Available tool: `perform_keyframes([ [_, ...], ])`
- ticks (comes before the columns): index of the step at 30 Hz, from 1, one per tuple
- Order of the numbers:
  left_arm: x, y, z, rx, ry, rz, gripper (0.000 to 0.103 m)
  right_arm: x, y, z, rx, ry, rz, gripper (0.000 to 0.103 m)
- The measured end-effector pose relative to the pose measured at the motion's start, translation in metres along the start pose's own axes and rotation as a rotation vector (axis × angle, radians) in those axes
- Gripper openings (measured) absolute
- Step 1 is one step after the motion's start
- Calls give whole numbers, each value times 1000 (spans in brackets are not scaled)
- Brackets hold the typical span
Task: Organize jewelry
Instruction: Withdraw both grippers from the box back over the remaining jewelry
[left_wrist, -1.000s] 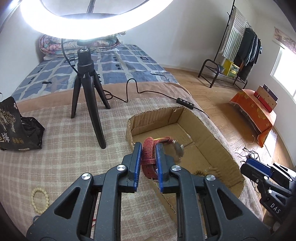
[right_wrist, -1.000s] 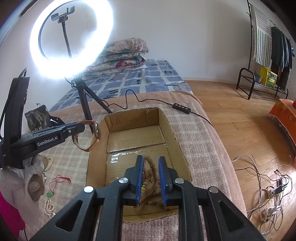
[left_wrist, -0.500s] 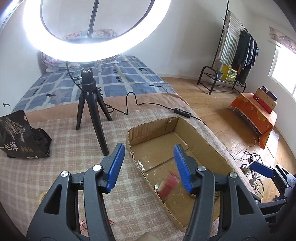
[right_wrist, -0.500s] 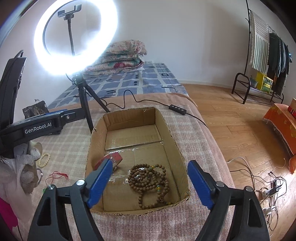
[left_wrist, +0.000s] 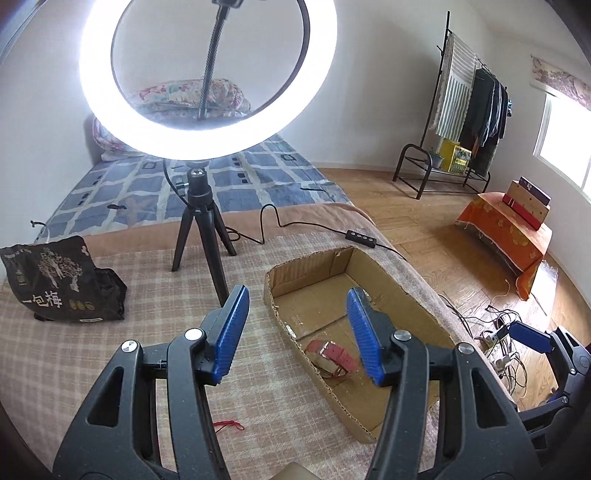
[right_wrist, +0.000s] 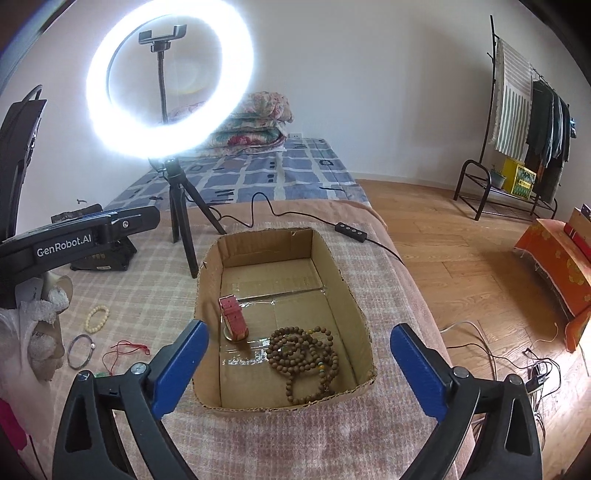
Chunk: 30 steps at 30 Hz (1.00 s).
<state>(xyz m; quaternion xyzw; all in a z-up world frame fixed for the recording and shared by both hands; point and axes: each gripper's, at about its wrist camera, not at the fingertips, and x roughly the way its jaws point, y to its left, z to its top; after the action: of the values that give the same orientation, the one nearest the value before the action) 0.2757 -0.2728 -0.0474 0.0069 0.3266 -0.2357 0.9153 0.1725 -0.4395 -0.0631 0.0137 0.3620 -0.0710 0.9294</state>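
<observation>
In the frame's centre sat the cardboard box (right_wrist: 347, 295) on the plaid blanket (right_wrist: 140, 295). Low in the frame, the right gripper (right_wrist: 299, 369) had just spread wide, empty; the left gripper (left_wrist: 299, 332) gaped empty. Inside the box lay the wooden bead necklace (right_wrist: 303, 358), right of the red-strapped watch (right_wrist: 233, 320).

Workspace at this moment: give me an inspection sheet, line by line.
Surface: checked blanket over a bed.
Job's things: red-strapped watch and brown bead necklace lie in the cardboard box; pale bead bracelet, metal bangle and red cord lie outside on the blanket.
Clutter: black bag.
Grippers: left gripper open, empty; right gripper just opened wide, empty.
Cables: ring light lead crosses the blanket; tangle of wires on the floor.
Surroundings: clothes rack, orange-covered stand.
</observation>
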Motion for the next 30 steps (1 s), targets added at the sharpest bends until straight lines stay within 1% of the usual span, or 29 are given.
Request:
perform_keyframes([
  [7, -34, 6, 2, -3, -35, 14, 57, -21, 10, 1, -2, -20, -7, 101],
  [13, -70, 11, 1, 10, -78, 39, 57, -42, 18, 1, 12, -40, 12, 101],
  [22, -121, 21, -7, 36, -131, 79, 57, -66, 29, -4, 20, -45, 52, 101],
  [27, -144, 32, -16, 37, -139, 94, 57, -76, 38, -9, 11, -46, 75, 101],
  [30, -157, 46, -24, 27, -136, 103, 57, -80, 47, -13, -2, -39, 90, 101],
])
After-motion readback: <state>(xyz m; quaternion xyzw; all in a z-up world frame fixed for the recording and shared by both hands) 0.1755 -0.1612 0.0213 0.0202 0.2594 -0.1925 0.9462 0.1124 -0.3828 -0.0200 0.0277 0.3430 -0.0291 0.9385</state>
